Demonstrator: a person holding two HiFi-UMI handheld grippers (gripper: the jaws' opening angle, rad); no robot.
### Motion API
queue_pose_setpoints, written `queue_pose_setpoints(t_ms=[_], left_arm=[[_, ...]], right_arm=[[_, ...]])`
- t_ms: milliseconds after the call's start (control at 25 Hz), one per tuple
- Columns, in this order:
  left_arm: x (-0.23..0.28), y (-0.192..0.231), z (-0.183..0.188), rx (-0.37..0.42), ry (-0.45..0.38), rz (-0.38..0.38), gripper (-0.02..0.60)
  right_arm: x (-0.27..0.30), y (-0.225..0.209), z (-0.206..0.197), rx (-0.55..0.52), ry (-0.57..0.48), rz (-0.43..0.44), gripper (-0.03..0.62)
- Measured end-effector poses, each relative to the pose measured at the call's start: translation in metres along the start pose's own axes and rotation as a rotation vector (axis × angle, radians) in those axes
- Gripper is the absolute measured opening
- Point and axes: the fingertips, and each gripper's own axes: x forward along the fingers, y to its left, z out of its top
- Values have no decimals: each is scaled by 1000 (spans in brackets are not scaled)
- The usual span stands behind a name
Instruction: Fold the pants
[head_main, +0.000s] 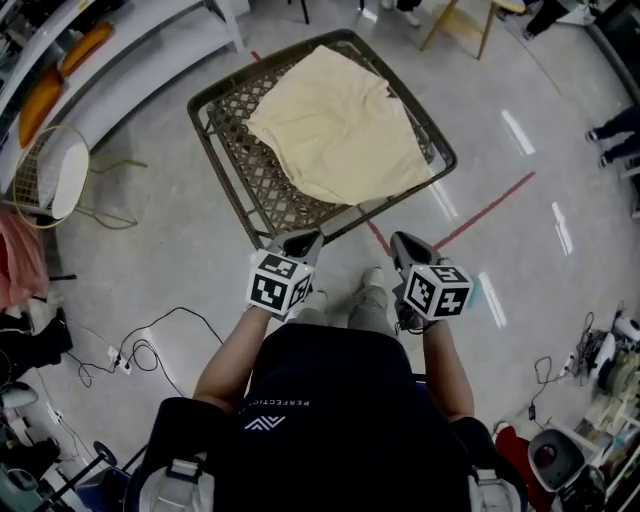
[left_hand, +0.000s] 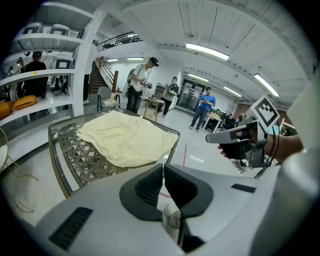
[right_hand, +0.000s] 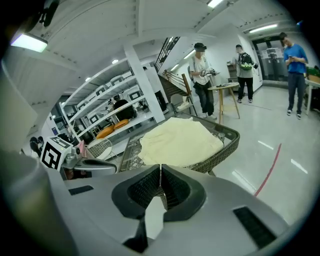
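Pale yellow pants lie folded in a flat bundle on a dark wicker table; they also show in the left gripper view and the right gripper view. My left gripper hangs just short of the table's near edge, shut and empty. My right gripper is level with it, to the right, also shut with nothing between its jaws. Neither touches the pants. In their own views the left gripper and right gripper have their pads pressed together.
A white shelf unit with orange items runs along the left. A round wire stool stands beside it. Cables lie on the floor at left. Red tape lines cross the floor. Several people stand beyond the table.
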Motion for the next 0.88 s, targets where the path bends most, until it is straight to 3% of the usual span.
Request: queue_pose_setpoints(t_ms=[440,600,880], left_arm=[[56,-1,24,-107,0,134,12],[69,-5,25,-146,13,181,77],[77,5,19,-223,11,306,78]], right_arm=[[24,-70,30,-77,107,118,37],[33,-91,37,-101,140,158,37],[50,-120,46,-151,183,207,38]])
